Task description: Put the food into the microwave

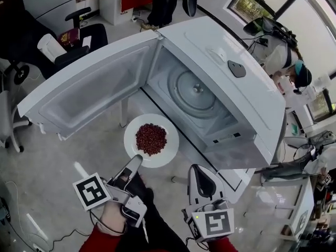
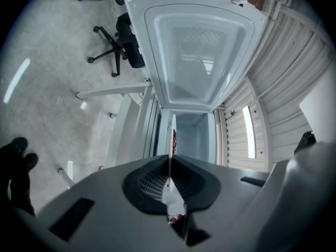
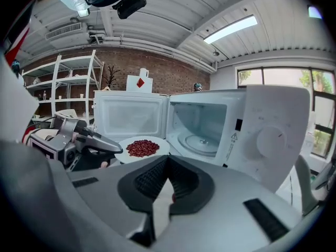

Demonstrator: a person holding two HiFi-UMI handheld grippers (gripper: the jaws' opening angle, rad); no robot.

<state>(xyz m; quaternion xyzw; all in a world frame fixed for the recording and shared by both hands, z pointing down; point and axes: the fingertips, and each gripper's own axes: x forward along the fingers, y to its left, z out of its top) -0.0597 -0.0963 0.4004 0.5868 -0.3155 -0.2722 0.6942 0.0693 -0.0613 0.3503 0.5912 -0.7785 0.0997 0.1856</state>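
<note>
At left hand-held gripper (image 1: 136, 160), plate (image 1: 130, 140) edge-on, round overhead

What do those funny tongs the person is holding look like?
They're light grey plastic, with long tapering jaws lined with dark ribbed pads. The left tongs and the right tongs each carry a white cube printed with a black square marker. The person's sleeves are red.

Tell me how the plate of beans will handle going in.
The plate looks rigid, but the left gripper pinches only one rim, so it may tilt. The loose beans could roll off its shallow edge.
</note>
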